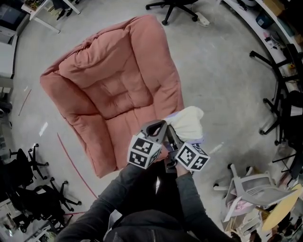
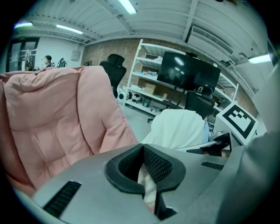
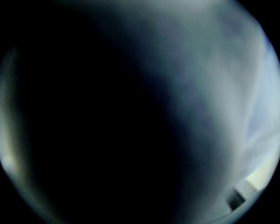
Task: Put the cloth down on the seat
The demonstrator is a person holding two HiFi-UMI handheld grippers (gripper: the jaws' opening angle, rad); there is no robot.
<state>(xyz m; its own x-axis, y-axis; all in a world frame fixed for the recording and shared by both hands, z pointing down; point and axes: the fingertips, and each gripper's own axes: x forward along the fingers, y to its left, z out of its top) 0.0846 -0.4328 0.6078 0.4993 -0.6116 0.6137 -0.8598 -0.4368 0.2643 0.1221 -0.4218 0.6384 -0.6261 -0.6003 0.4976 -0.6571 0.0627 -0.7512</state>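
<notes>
A pink padded seat lies on the grey floor; in the left gripper view the seat fills the left side. A white cloth is bunched in the air just past the seat's near right corner. My left gripper is shut on a thin fold of it, which shows pinched between the dark pads. My right gripper sits close beside the left, under the bundle, gripping it. The cloth covers the right gripper view, so its jaws are hidden there.
A black office chair stands beyond the seat. A tipped white chair lies at the lower right, and black chair bases stand at the lower left. Desks line the right edge. White shelves and a monitor stand behind.
</notes>
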